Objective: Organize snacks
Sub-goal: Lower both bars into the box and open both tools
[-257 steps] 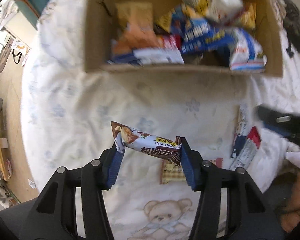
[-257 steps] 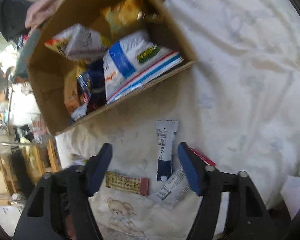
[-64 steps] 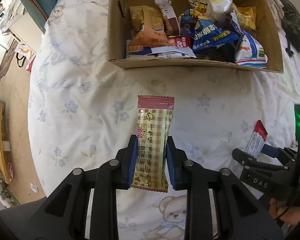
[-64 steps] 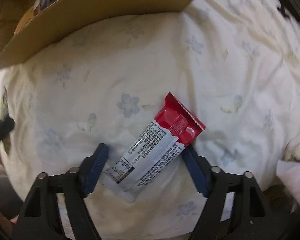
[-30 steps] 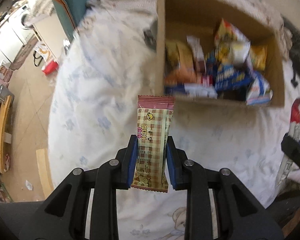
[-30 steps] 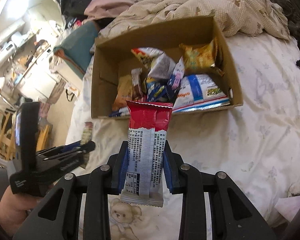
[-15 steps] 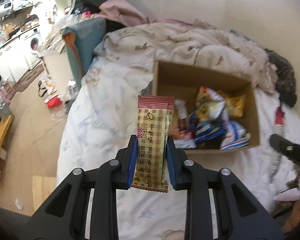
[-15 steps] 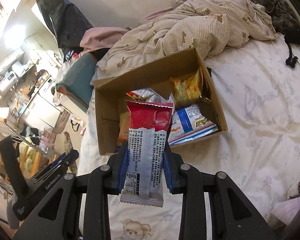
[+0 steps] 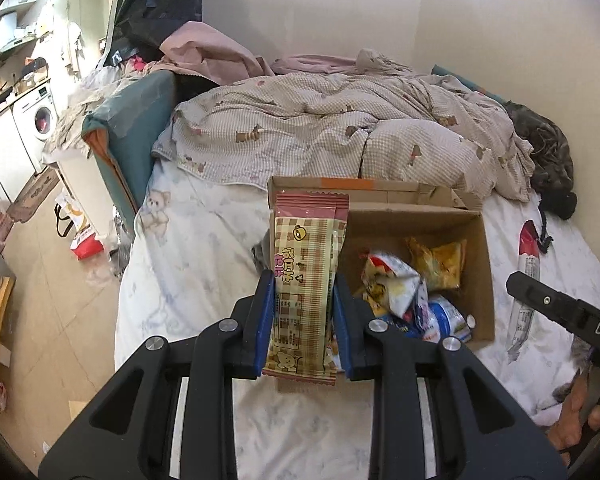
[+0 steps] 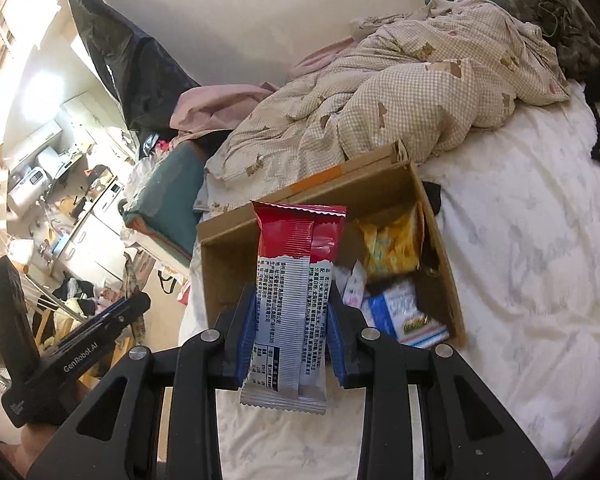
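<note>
Far left, floor side: washing machine and white cabinets along the wall, a red-and-white bag lying on the tiles, plus general clutter. All of it well apart from the bed.

Teal cushion: propped at the left edge of the bed, with a pink cloth and a black plastic sheet piled behind it.

Left tongs: clamped on a checked pink-and-cream snack bar, blue pads squeezing its lower half. The bar stands upright and blocks the box's left wall and near-left corner from this camera.

Cardboard box: sitting open on the white floral bed sheet, about in the middle. Inside it's a heap: a yellow crinkly bag at the back right, a white-and-red packet in the middle, a blue-and-white pack at the front right.

Checked duvet: bunched up right behind the box, touching its far flap.

Right tongs: clamped on a red-and-silver snack bar, also held upright, hiding the middle of the box in its own view. Seen from the left camera, that bar pokes up at the right, beside the box's right wall.

Far right: a dark furry bundle at the duvet's end, with a black cord on the sheet below it.

Bottom right corner: a hand gripping the right tool's handle.
</note>
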A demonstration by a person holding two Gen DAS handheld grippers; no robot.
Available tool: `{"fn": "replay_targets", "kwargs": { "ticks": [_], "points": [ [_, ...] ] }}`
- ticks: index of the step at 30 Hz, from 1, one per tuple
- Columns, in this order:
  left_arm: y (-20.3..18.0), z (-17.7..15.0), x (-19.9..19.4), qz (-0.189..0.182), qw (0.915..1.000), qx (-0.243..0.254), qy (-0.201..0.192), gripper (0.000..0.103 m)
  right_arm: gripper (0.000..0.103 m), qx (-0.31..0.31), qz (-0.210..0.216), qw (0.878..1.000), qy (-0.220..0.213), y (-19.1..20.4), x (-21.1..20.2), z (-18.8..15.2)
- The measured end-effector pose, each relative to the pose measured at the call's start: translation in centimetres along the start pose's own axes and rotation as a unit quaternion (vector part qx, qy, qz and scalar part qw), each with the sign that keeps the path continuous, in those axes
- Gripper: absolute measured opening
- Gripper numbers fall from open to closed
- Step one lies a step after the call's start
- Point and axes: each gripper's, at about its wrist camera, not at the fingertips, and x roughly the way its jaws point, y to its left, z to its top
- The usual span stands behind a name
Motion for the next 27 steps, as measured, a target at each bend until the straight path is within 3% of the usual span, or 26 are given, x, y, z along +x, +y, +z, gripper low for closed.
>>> {"fn": "replay_targets", "kwargs": {
  "ticks": [10,13,16,19,26,27],
  "points": [
    [-0.4,-1.2,5.8,-0.026,0.9984,-0.005,0.049,0.024,0.033,-0.018,-0.015,0.999,0.034,0.1,5.7,1.6],
    [-0.9,-1.4,7.2,-0.042,0.997,0.006,0.065,0.024,0.033,-0.007,0.008,0.998,0.061,0.0,7.6,1.4],
    [-0.7,-1.5,8.0,-0.024,0.9969,-0.008,0.074,0.024,0.034,-0.022,0.018,0.997,0.077,0.8,9.3,1.0],
    [-0.8,-1.6,8.4,-0.031,0.9959,-0.014,0.084,0.024,0.035,-0.046,0.015,0.994,0.097,1.7,11.1,0.5],
    [-0.9,-1.8,8.4,-0.018,0.9969,0.002,0.077,0.025,0.036,-0.034,0.043,0.992,0.117,2.1,12.4,-0.3],
    [-0.9,-1.7,8.5,-0.022,0.9964,0.002,0.081,0.029,0.036,-0.04,0.037,0.992,0.113,2.3,12.3,-0.2]
  ]
}}
